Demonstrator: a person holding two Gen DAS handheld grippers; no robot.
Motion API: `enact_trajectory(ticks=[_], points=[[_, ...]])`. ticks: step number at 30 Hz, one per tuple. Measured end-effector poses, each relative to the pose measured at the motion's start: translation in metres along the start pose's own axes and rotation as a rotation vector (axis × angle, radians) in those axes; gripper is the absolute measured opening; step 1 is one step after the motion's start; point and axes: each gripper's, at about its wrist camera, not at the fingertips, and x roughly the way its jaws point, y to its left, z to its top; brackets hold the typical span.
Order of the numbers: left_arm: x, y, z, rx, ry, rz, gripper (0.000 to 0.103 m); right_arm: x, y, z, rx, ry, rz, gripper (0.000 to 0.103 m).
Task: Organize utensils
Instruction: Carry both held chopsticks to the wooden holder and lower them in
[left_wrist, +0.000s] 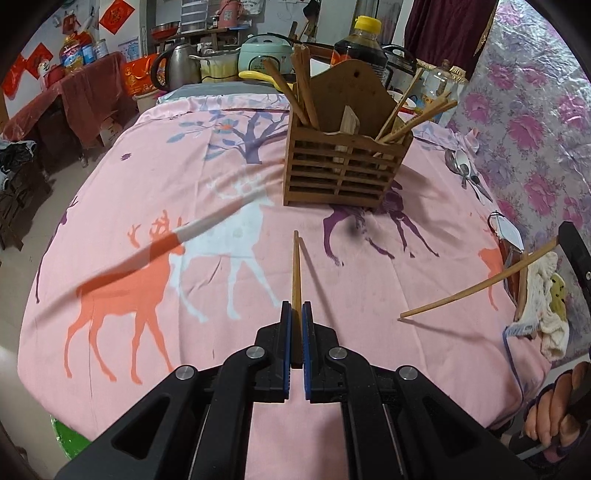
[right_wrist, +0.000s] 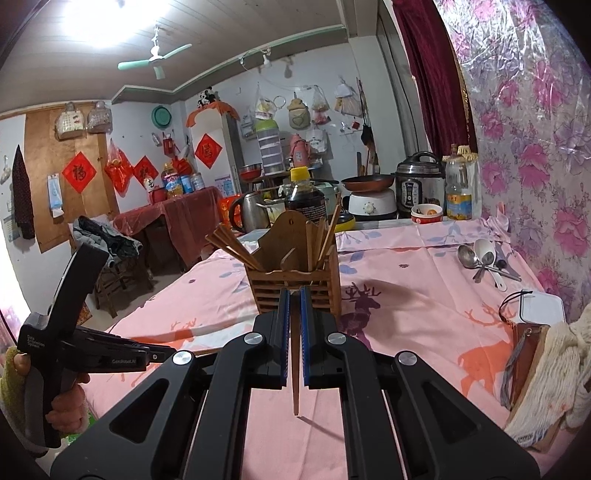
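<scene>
Both tongs are clenched, each on a single chopstick. The left tongs (left_wrist: 295, 314) grip a brown chopstick (left_wrist: 296, 266) that points forward over the pink deer-print cloth (left_wrist: 147, 177) of the bench, toward the wooden holder (left_wrist: 343, 170). The right tongs (right_wrist: 294, 295) pinch a paler chopstick (right_wrist: 295, 384) near its upper end, so that the long free end hangs down and back toward the camera, its tip just above the cloth.

The step in hand looks like carrying these two sticks to the holder. To do it well, each stick should be turned nearly upright above a compartment and lowered tip first, and let go only once the tip is inside the slatted walls. The right stick is gripped high, so its lower end may swing; a slow tilt would keep it from catching the rim.

The holder is already crowded: dark sticks (left_wrist: 303, 92) lean out of its left compartment and paler ones (left_wrist: 417, 114) fan out to the right, with a tall back board (left_wrist: 354, 92) behind. These leaning sticks are what stand in the way, and a descent through the gap between them seems safest. Spoons (right_wrist: 480, 258) lie near the flowered wall, well apart from the holder, not yet sorted. A cream cloth (right_wrist: 561, 369) and a small flat case (right_wrist: 543, 306) lie at the bench's right edge. A kettle (left_wrist: 177, 66) and a dark bottle (left_wrist: 360, 44) stand beyond the holder.
</scene>
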Motion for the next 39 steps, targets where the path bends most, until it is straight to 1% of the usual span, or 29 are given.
enact_trajectory(ticks=[7, 11, 15, 21, 24, 27, 29, 32, 35, 37, 39], points=[[0.016, -0.001, 0.027, 0.001, 0.03, -0.001, 0.006, 0.016, -0.005, 0.013, 0.007, 0.002, 0.002, 0.006], [0.017, -0.001, 0.047, -0.005, 0.011, 0.001, 0.006, 0.026, -0.007, 0.017, 0.015, 0.008, 0.005, 0.006], [0.018, -0.003, 0.065, -0.011, -0.026, 0.011, 0.006, 0.036, -0.011, 0.021, 0.021, 0.016, 0.003, 0.006], [0.012, -0.007, 0.079, -0.008, -0.066, 0.014, 0.006, 0.046, -0.015, 0.029, 0.02, 0.017, 0.005, 0.006], [0.002, -0.009, 0.081, 0.006, -0.077, 0.011, 0.006, 0.047, -0.015, 0.038, 0.017, 0.007, 0.015, 0.006], [-0.012, -0.009, 0.083, 0.015, -0.073, -0.014, 0.006, 0.046, -0.014, 0.049, 0.023, -0.002, 0.039, 0.006], [-0.026, -0.011, 0.083, 0.029, -0.085, -0.016, 0.006, 0.043, -0.012, 0.059, 0.019, -0.017, 0.054, 0.006], [-0.053, -0.014, 0.085, 0.044, -0.107, -0.039, 0.006, 0.035, -0.007, 0.076, 0.009, -0.05, 0.075, 0.006], [-0.08, -0.022, 0.091, 0.068, -0.159, -0.037, 0.006, 0.025, 0.002, 0.095, -0.01, -0.098, 0.091, 0.006], [-0.1, -0.031, 0.099, 0.091, -0.215, -0.02, 0.006, 0.018, 0.009, 0.111, -0.03, -0.143, 0.097, 0.006], [-0.113, -0.039, 0.108, 0.104, -0.253, -0.017, 0.006, 0.013, 0.017, 0.125, -0.055, -0.183, 0.095, 0.006]])
